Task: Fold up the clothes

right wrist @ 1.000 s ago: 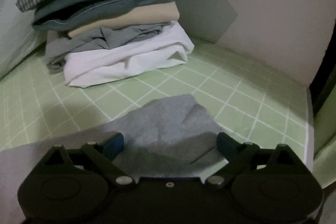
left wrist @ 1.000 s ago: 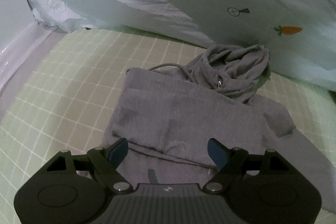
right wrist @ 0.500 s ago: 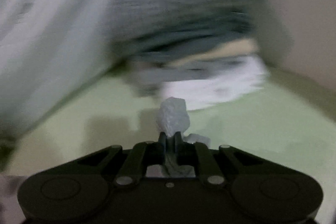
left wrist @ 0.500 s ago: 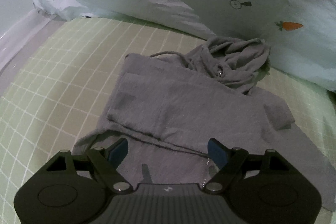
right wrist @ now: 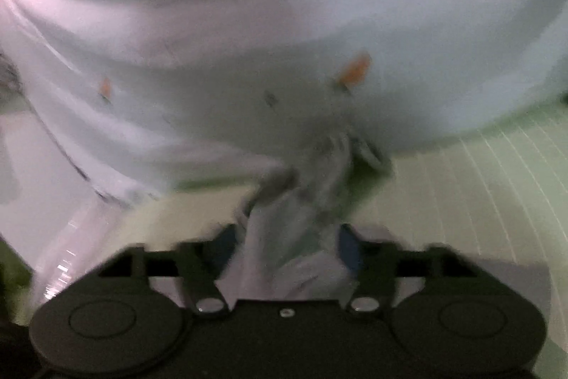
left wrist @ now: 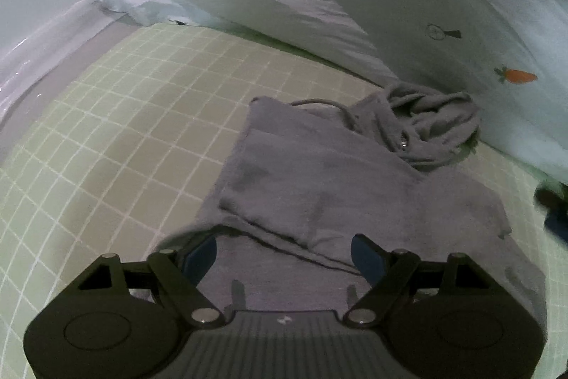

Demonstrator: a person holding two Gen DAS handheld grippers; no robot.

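Note:
A grey hoodie (left wrist: 319,180) lies on the green checked sheet (left wrist: 142,116), its left side folded over and its hood (left wrist: 426,126) bunched near the pillow. My left gripper (left wrist: 284,254) is open and empty just above the hoodie's near part. In the blurred right wrist view my right gripper (right wrist: 284,244) has its jaws apart with grey hoodie cloth (right wrist: 294,229) lying between them. Whether the cloth is still pinched is unclear from the blur. A dark shape at the right edge of the left wrist view (left wrist: 553,212) looks like the right gripper.
A large pale pillow with carrot prints (left wrist: 390,6) lies along the far side; it also fills the right wrist view (right wrist: 284,23). A pale wall and bed edge (left wrist: 42,38) run along the left.
My right gripper closed on the hoodie's right part, swung it left toward the pillow, and its jaws have now opened. My left gripper backed off a little and stayed open.

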